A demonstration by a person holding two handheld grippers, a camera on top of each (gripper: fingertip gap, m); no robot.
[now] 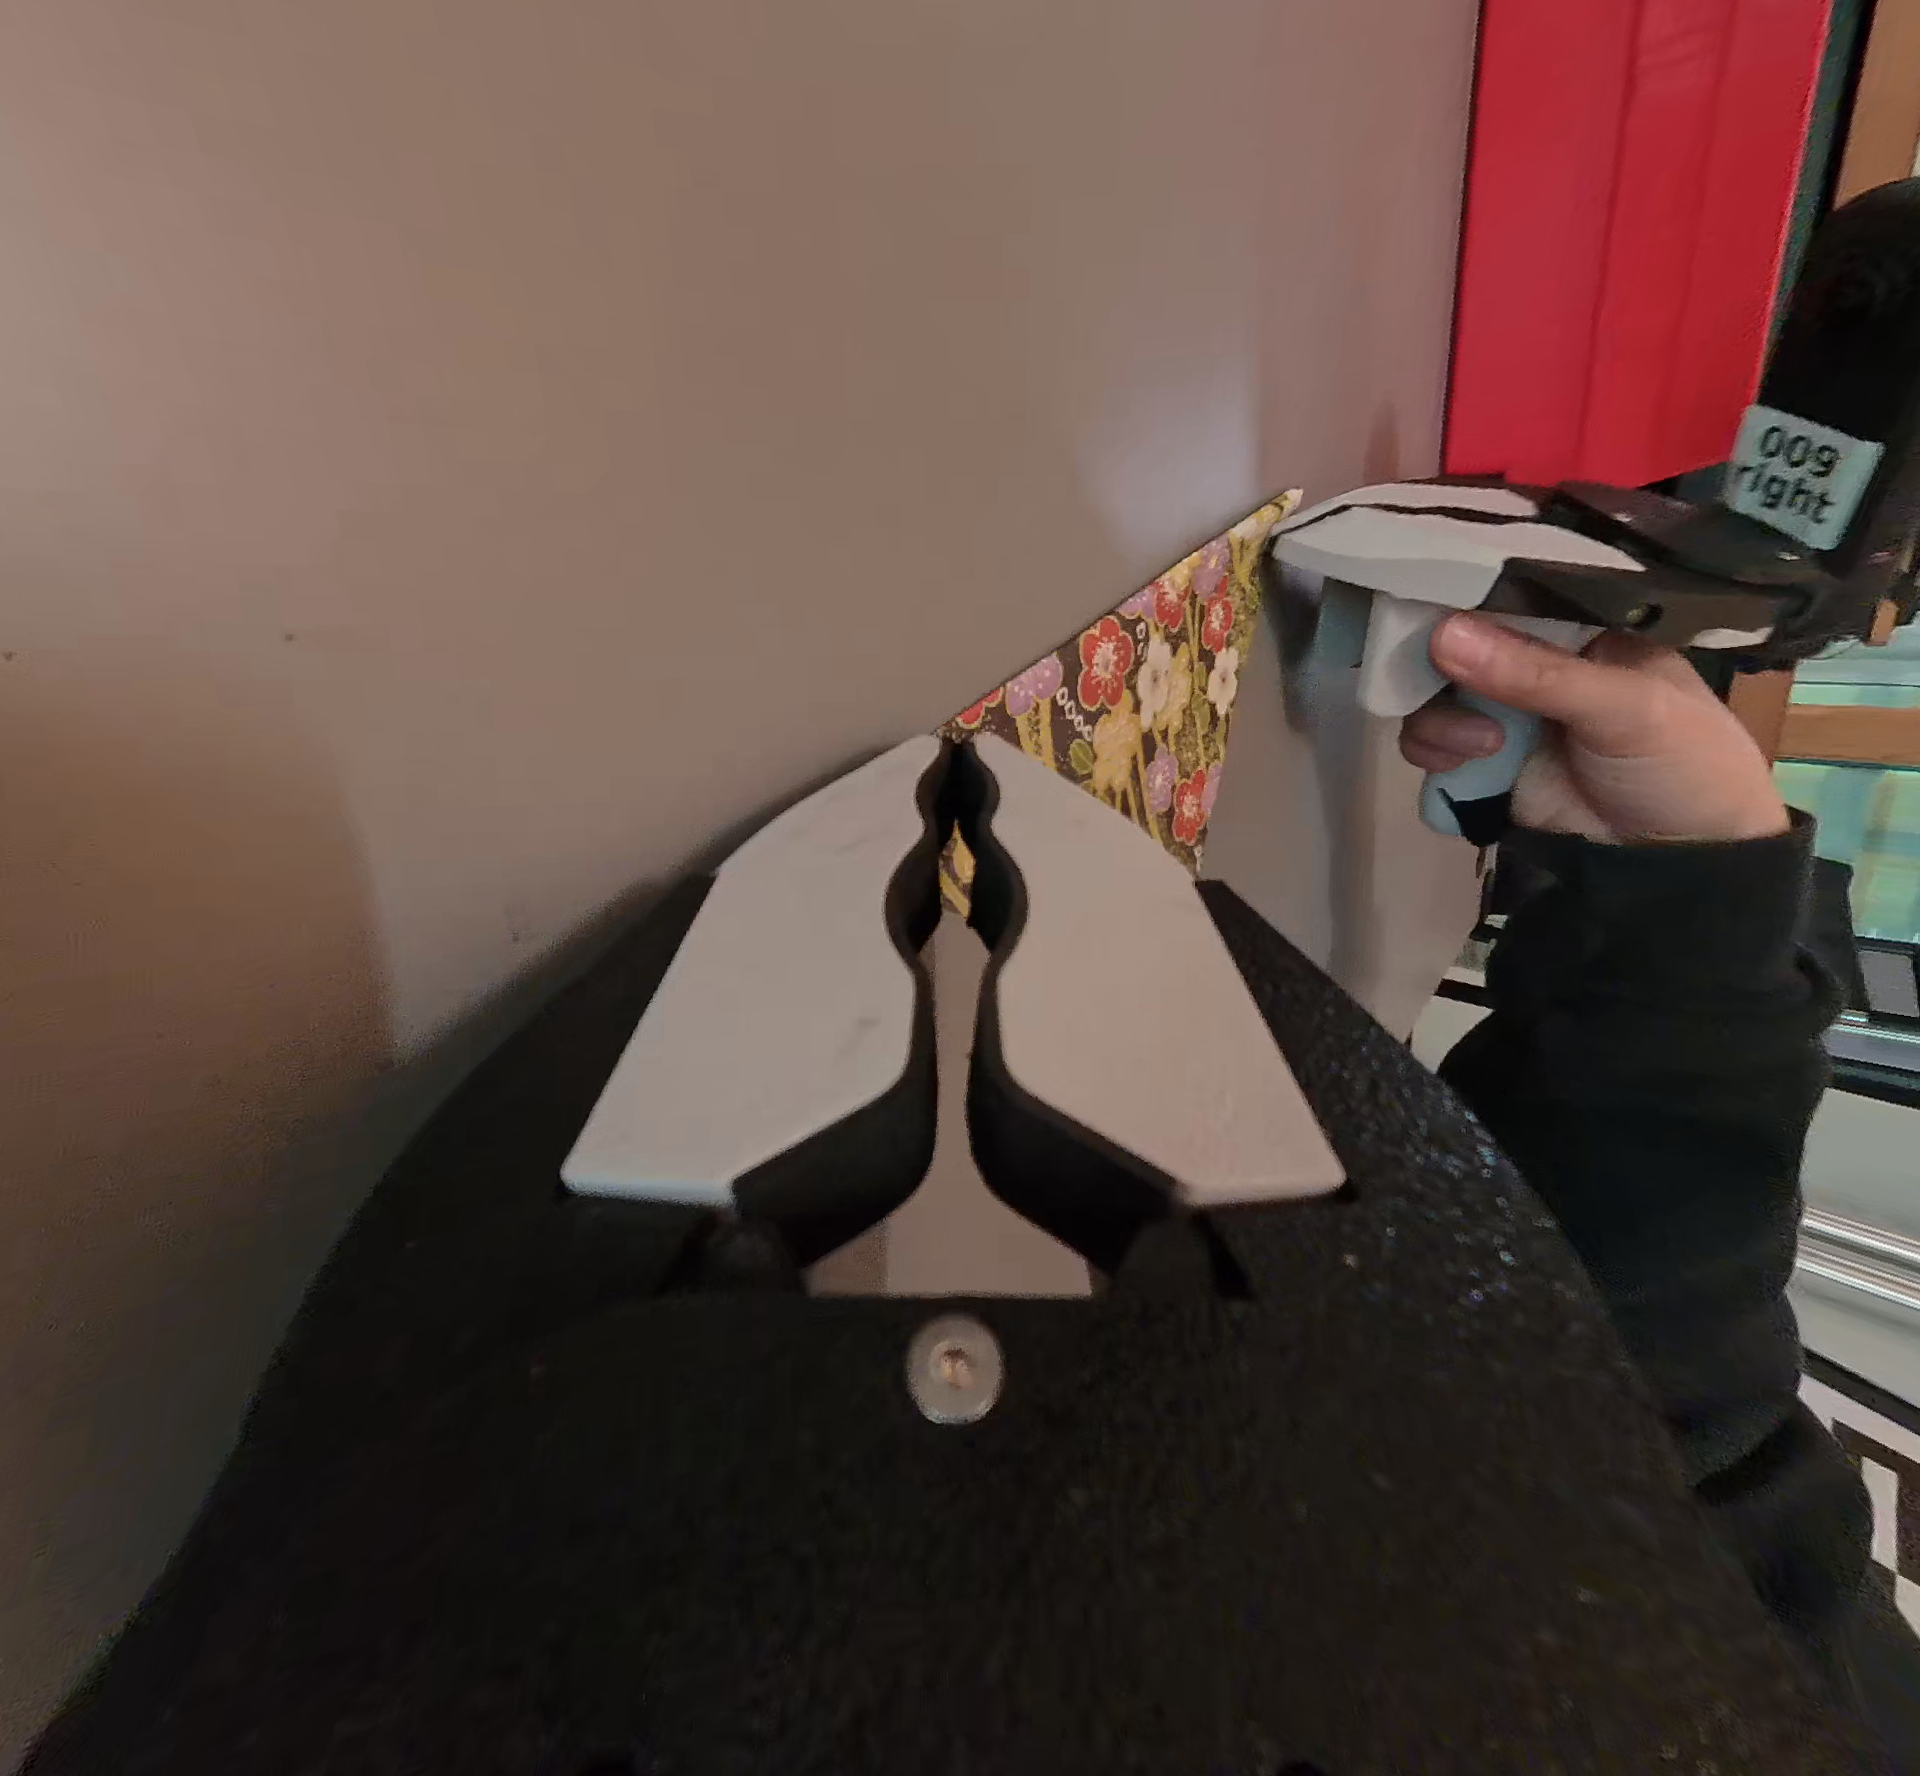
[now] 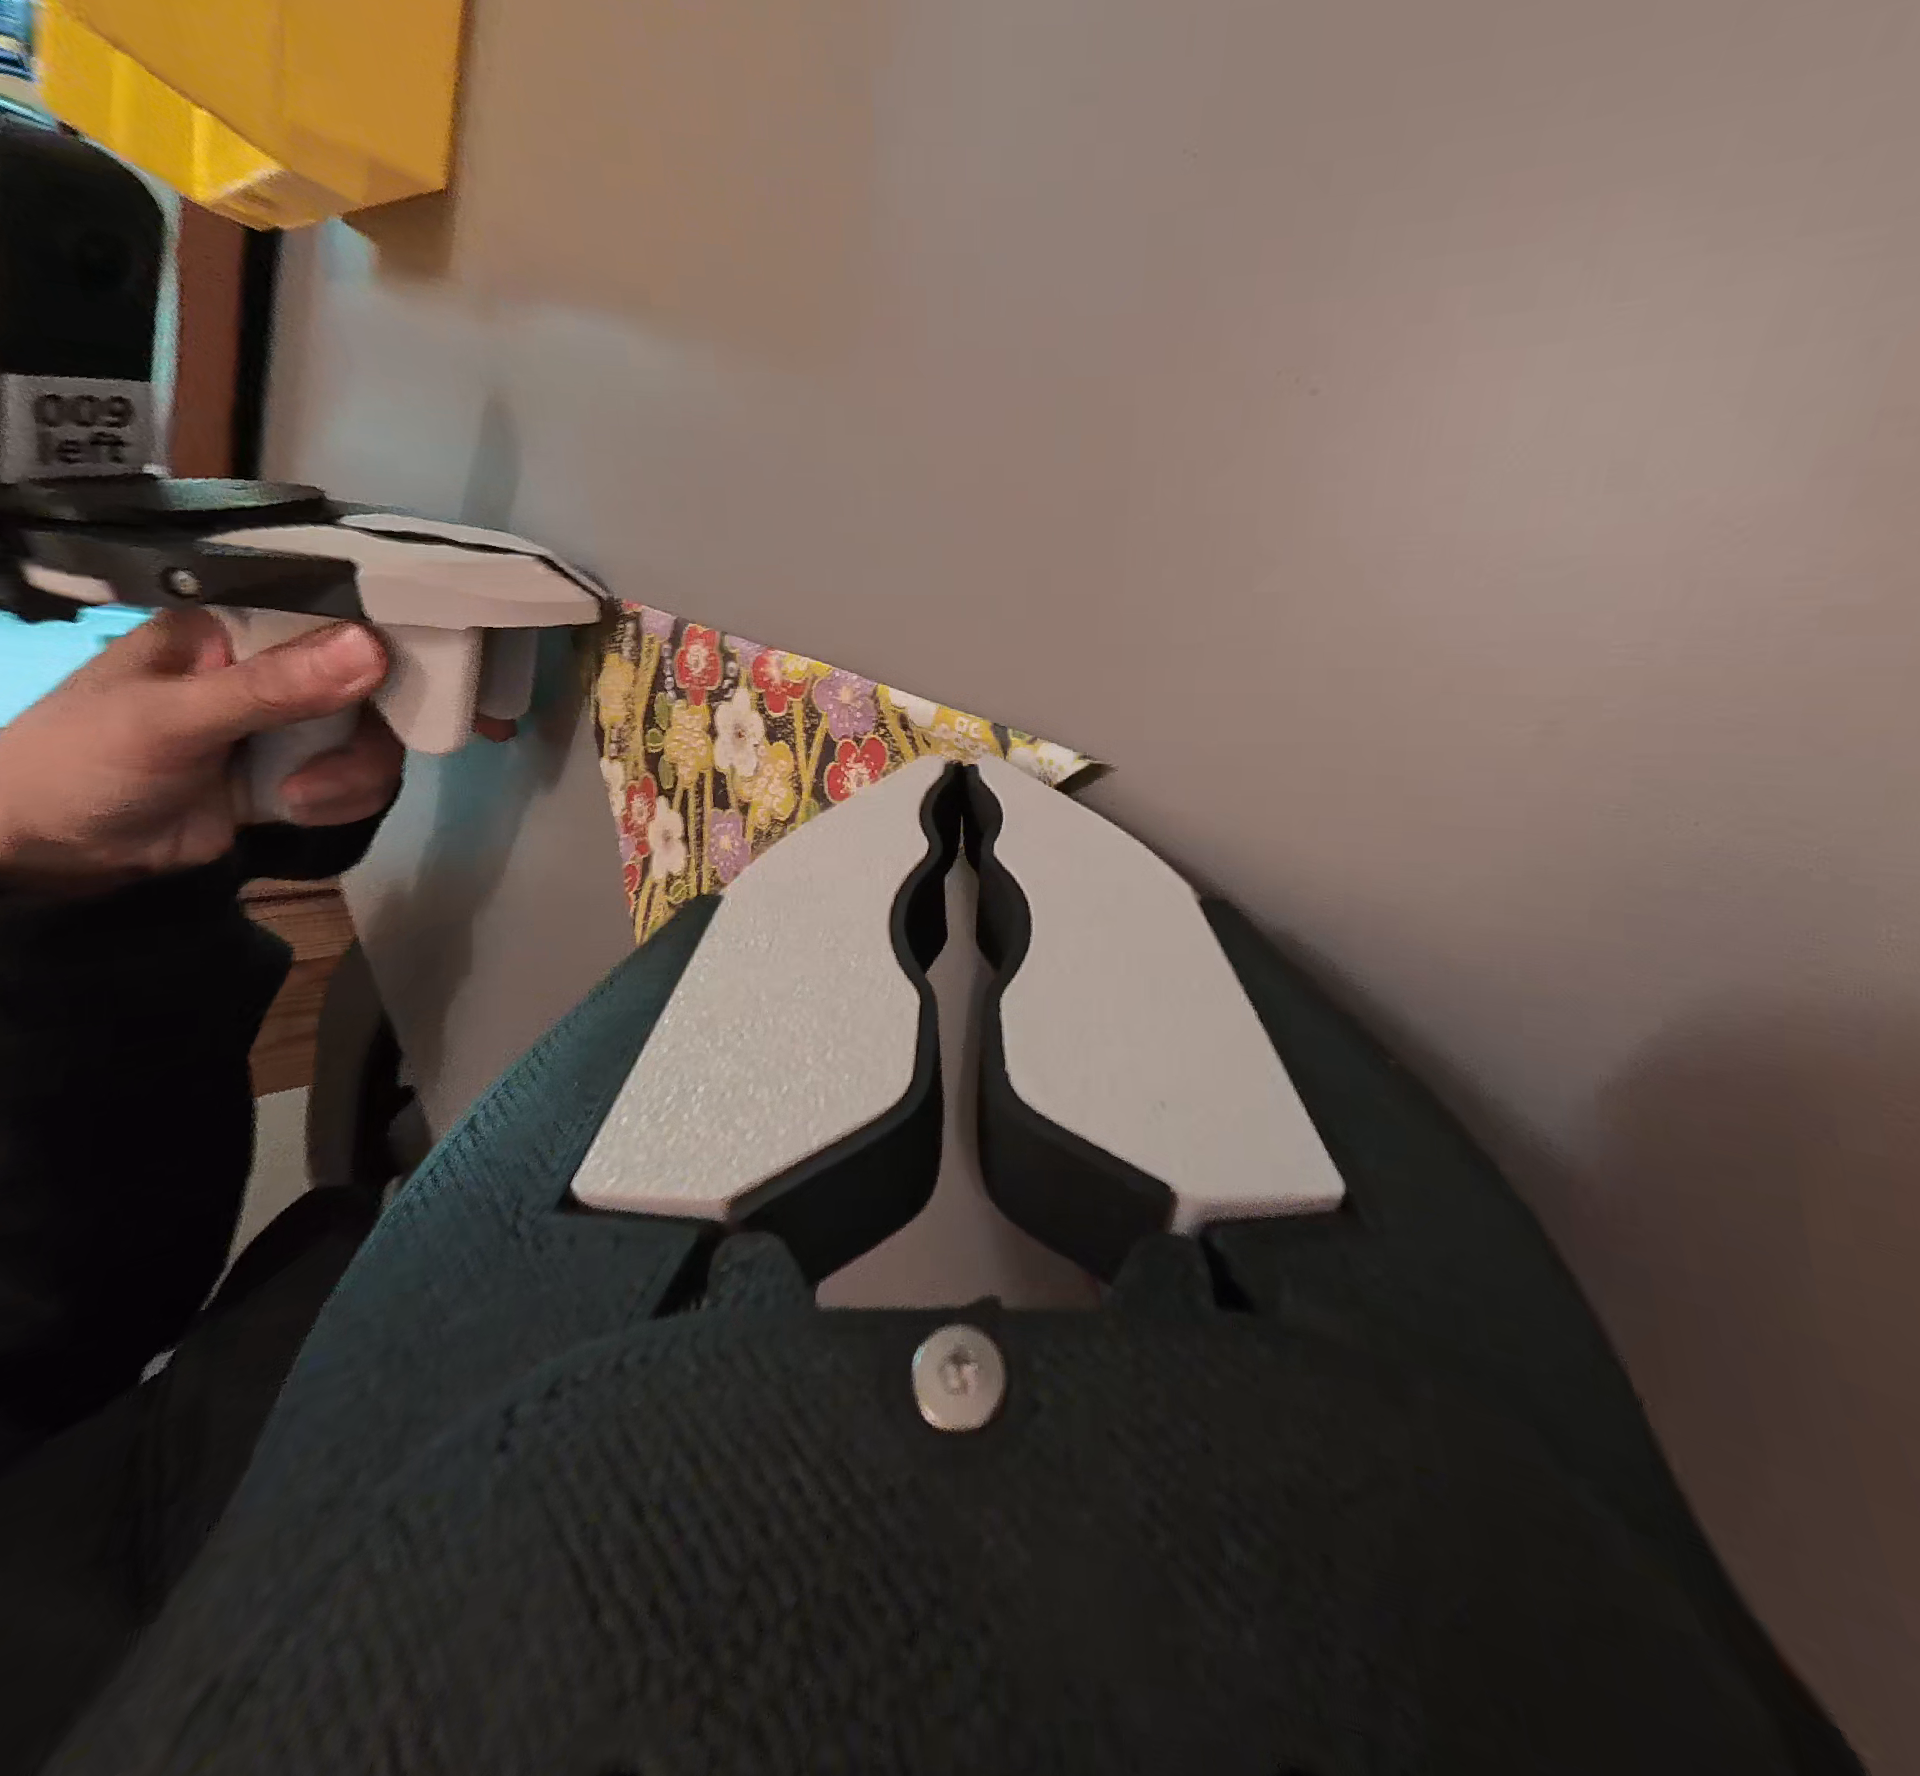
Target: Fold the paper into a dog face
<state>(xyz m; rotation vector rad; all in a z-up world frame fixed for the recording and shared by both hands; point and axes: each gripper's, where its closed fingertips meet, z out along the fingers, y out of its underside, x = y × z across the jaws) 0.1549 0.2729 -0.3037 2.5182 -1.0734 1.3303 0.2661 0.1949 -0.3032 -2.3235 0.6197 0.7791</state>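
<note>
Left gripper (image 1: 954,758): grey fingers with black pads, lower centre of the left wrist view, jaws pressed together at the tips. A strip of the patterned paper shows in the slot between the pads, so it pinches one corner of the sheet. In the right wrist view the same tool enters from the left edge, its tip meeting the paper's upper left corner.

Right gripper (image 2: 961,776): same build, lower centre of its own view, jaws closed, with the sheet's edge running to its tips. From the left wrist view its tip meets the paper's upper right corner (image 1: 1283,511); the hold there is judged a pinch on that corner.

Floral origami paper (image 1: 1153,687): dark ground with red, purple, white and yellow blossoms. It shows as a triangle, right of centre in the left view and left of centre in the right, against a plain grey surface (image 1: 727,272). Judged already folded on the diagonal; the two opposite corners are gripped probably to keep the long edge taut before the ear corners are turned down.

Hand (image 1: 1590,739): grips the right tool's handle, dark sleeve (image 1: 1642,1051) below.

Background: red panel (image 1: 1642,168), upper right; yellow panel (image 2: 260,33), upper left.
</note>
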